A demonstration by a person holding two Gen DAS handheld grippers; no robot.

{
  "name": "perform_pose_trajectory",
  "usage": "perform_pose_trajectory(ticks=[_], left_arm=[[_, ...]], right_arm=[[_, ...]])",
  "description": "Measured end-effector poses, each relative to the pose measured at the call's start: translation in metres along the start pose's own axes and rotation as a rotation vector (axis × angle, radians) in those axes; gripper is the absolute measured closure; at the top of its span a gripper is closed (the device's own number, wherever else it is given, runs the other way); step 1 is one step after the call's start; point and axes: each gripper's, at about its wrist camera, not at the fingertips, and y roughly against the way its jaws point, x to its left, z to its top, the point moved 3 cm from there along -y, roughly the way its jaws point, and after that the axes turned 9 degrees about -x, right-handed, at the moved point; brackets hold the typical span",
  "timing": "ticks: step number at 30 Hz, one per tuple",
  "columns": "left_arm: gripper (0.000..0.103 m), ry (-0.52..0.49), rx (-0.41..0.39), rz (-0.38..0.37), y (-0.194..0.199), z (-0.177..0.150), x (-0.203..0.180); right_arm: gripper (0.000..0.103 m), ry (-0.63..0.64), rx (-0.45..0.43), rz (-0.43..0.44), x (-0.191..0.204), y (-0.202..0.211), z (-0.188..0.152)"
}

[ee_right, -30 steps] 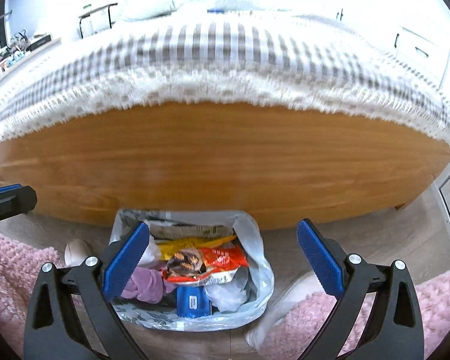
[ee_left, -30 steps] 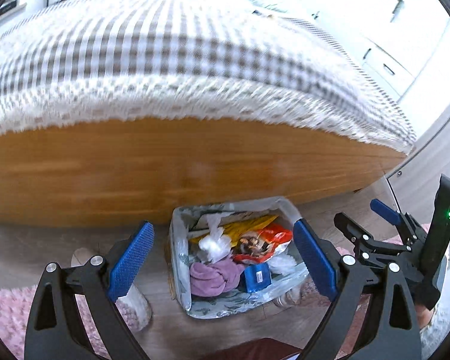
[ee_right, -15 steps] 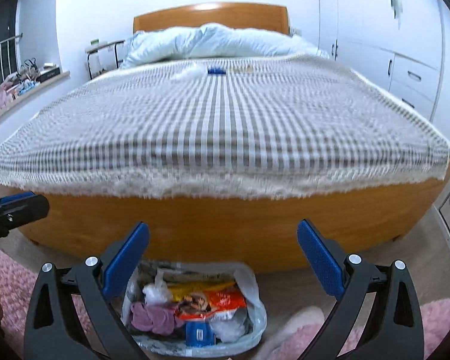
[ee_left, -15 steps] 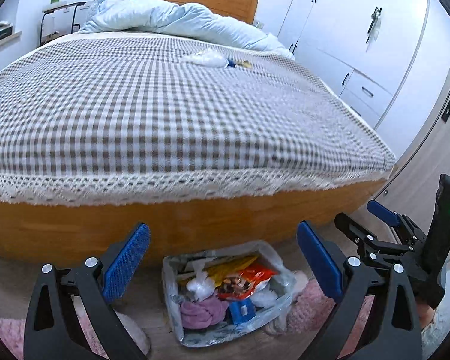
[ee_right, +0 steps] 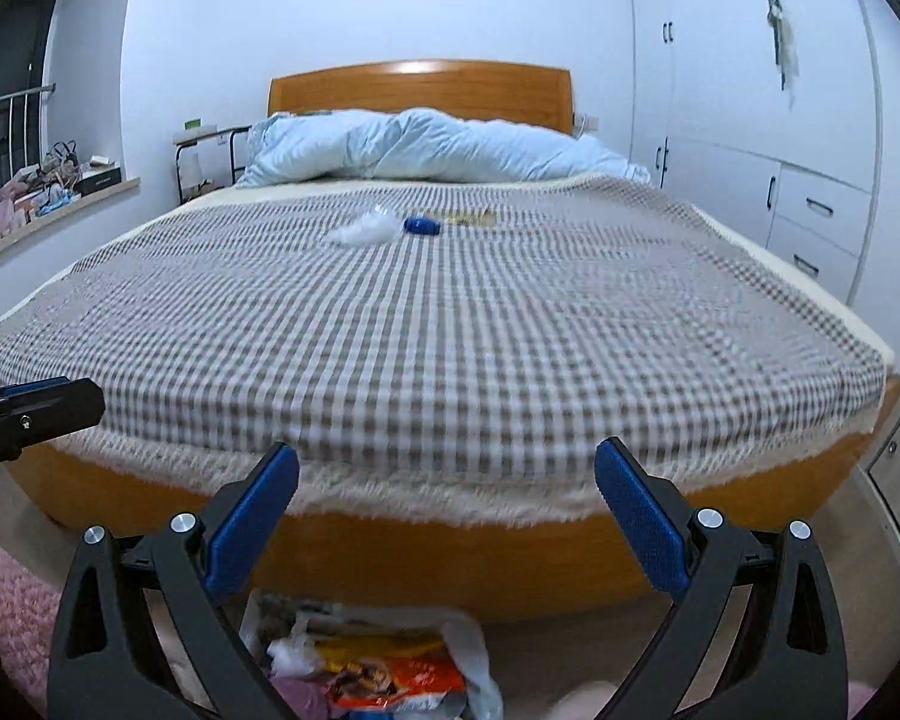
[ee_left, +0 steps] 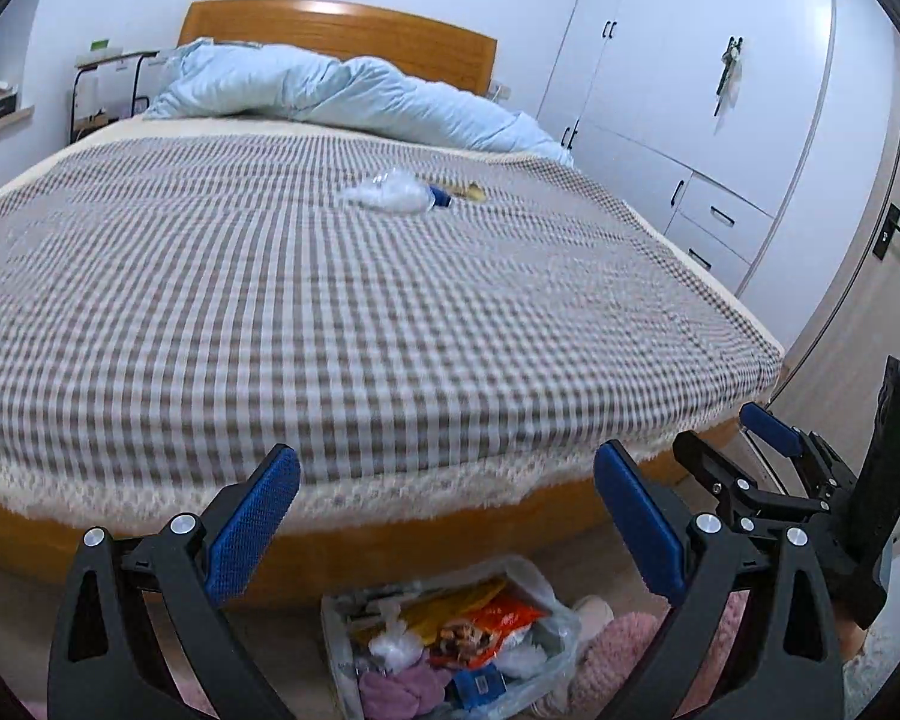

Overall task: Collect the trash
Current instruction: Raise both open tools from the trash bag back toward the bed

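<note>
Both claws, left gripper (ee_left: pixel 447 519) and right gripper (ee_right: pixel 447 516), spread empty (ready to grab), facing crumpled plastic (ee_right: pixel 366 228) upper centre, trash bag (ee_left: pixel 450 648) waiting bottom centre

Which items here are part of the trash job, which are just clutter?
Job: clear plastic wrapper; blue item; yellowish scrap; trash bag; left gripper and right gripper, both open.

Not job: blue duvet; pink rug; wardrobe.
</note>
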Motion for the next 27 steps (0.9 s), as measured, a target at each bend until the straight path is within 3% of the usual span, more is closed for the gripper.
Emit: perform_pose_trajectory(ticks=[13, 22, 27], left_arm=[[0.008, -0.021, -0.085, -0.003, -0.037, 0.058, -0.005], [0.008, -0.038, -0.114, 0.011, -0.071, 0.092, 0.001], [0.008, 0.011, -0.099, 0.009, -0.096, 0.111, 0.009]], right_arm=[[0.008, -0.016, -0.144, -0.058, -0.025, -0.039, 0.059], [0.008, -0.03, -0.182, -0.062, -0.03, -0.077, 0.088], [0.008, -0.085, -0.189, -0.078, -0.038, -0.097, 0.107]])
